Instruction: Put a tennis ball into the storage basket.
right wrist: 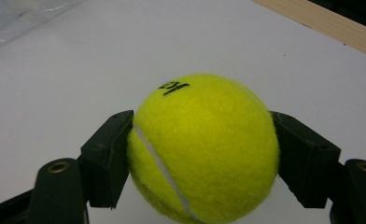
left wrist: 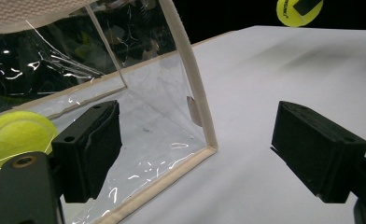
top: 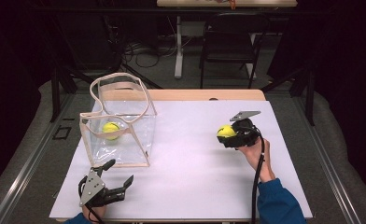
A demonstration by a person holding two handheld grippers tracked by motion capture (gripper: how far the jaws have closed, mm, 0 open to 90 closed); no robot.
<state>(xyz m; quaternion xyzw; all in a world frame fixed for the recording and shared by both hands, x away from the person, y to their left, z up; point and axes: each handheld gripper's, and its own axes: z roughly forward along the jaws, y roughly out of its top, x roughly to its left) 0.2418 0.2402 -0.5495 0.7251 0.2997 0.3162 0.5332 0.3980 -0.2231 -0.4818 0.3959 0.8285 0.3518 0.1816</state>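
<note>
Right hand-held gripper [top: 228, 135] pinches a ball [top: 226, 131] — bag [top: 120, 122] lies well left; left hand-held gripper [top: 118, 173] spread, nearer it

You could read little: the held ball [right wrist: 204, 149] bore small black print near its top, seemingly upside down and too unclear to make out. The other ball's print stayed illegible.

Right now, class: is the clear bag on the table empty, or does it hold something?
Not empty. The clear bag stands upright with its top open, and one tennis ball lies inside on its bottom, seen through the transparent wall.
</note>
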